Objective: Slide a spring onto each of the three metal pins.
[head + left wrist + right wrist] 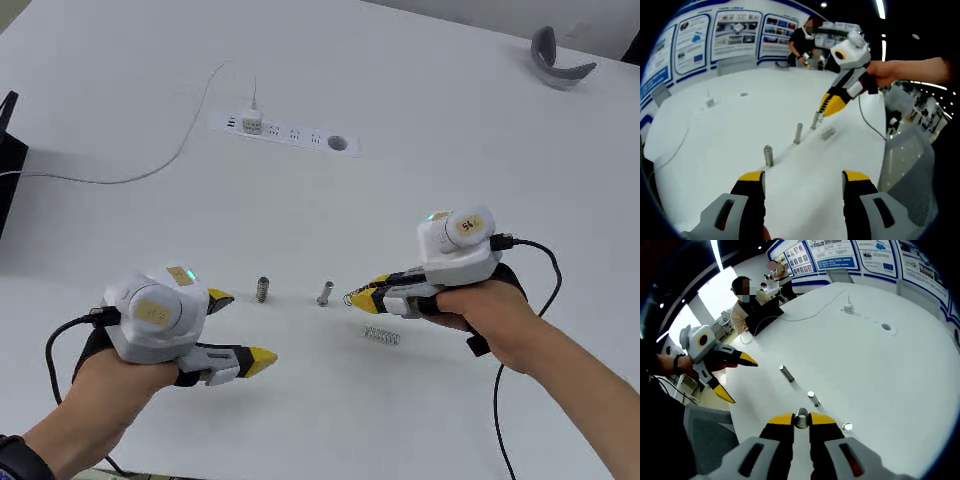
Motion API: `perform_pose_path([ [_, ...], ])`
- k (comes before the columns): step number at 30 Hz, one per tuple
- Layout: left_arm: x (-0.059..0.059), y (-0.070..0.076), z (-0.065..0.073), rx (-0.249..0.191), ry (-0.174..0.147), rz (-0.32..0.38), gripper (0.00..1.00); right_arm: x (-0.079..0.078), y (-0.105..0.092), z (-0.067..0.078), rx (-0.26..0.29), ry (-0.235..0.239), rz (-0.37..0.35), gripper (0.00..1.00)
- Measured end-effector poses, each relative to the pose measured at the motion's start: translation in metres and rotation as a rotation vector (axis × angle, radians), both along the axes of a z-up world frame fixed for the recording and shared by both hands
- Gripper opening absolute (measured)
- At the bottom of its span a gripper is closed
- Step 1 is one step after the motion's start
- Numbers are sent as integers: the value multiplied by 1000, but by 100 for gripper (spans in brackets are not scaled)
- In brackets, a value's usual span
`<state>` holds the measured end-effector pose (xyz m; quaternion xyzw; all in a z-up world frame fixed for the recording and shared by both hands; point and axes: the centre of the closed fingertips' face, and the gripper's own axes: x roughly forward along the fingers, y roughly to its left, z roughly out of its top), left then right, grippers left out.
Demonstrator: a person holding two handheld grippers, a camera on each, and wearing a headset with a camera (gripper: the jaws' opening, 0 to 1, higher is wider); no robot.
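Steel spring (801, 415) gripped in the right tongs (801, 421) near two bare pins (813, 398); left tongs (802, 182) wide, empty. One pin (263, 289) wears its spring, a loose spring (381, 335) lies on the surface (400, 200)

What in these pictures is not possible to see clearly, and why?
- Head view: the third pin, hidden behind the right hand-held gripper.
- Right gripper view: most of the held spring, covered by the jaws.
- Left gripper view: whether the nearest pin carries a spring, too blurred.
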<state>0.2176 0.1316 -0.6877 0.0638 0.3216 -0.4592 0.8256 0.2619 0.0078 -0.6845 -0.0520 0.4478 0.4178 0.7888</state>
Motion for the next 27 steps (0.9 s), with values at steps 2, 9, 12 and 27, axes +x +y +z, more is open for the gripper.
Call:
perform_pose_path([
  [2,1,2,0,-5,3,5,65,2,1,-1,-10,-4,10,12],
  [9,3,6,0,-8,6,22,65,11,5,-3,-28,-7,26,12],
  [12,2,9,0,-9,9,28,65,15,5,-7,-42,-7,38,12],
  [27,1,20,-4,-4,23,49,66,24,15,-11,-55,-6,65,12],
])
